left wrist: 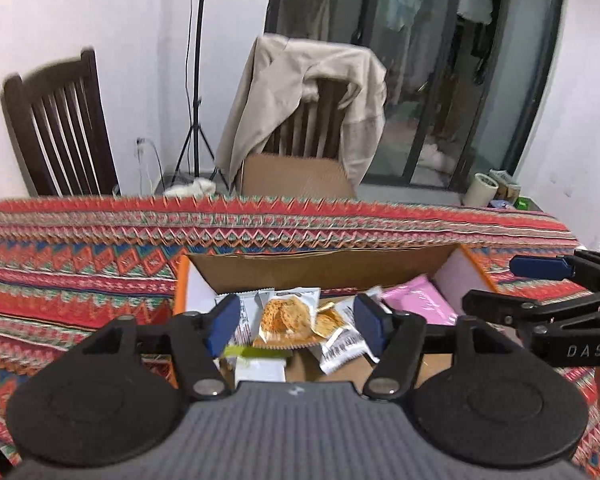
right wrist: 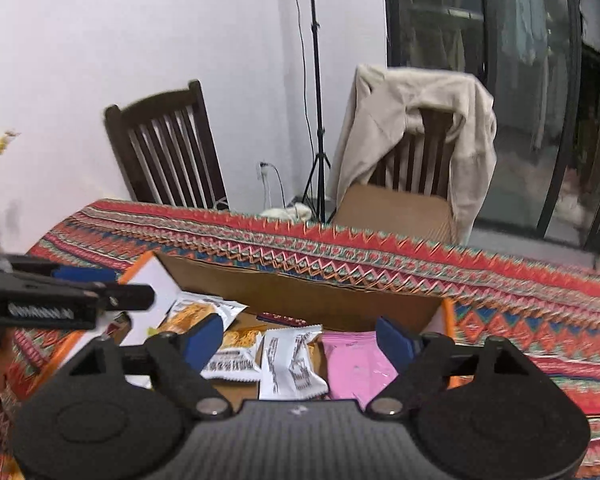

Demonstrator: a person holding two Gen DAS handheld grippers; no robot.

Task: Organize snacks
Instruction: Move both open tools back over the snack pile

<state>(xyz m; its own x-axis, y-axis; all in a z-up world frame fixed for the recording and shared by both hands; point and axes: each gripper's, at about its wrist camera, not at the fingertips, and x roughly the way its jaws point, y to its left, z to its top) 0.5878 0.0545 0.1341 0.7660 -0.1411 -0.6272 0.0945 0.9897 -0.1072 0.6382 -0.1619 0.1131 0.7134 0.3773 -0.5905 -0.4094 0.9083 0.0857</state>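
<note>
An open cardboard box [left wrist: 324,268] sits on the counter [left wrist: 80,264], which is draped in a red zigzag-patterned cloth, and the snacks lie loose inside it. A cracker packet [left wrist: 286,320] with an orange picture rests near the box's middle, white packets [right wrist: 290,364] overlap beside it, and a pink packet [right wrist: 356,360] lies against the box's right side. The box's far wall stands upright, with a broad strip of bare cloth between it and the counter's far edge.

The left hand-held gripper [left wrist: 296,322] hangs over the box's left half, its blue pads [left wrist: 224,322] standing apart with nothing pressed between them. The right hand-held gripper [right wrist: 300,340] hangs over the right half, jaws spread wider, also gripping nothing (the packets lie below both, untouched). Each gripper shows at the edge of the other's view, so the two are side by side but apart.

Beyond the far edge stand a dark wooden chair [right wrist: 168,148] and a second chair with a beige garment [left wrist: 300,108] thrown over it.
</note>
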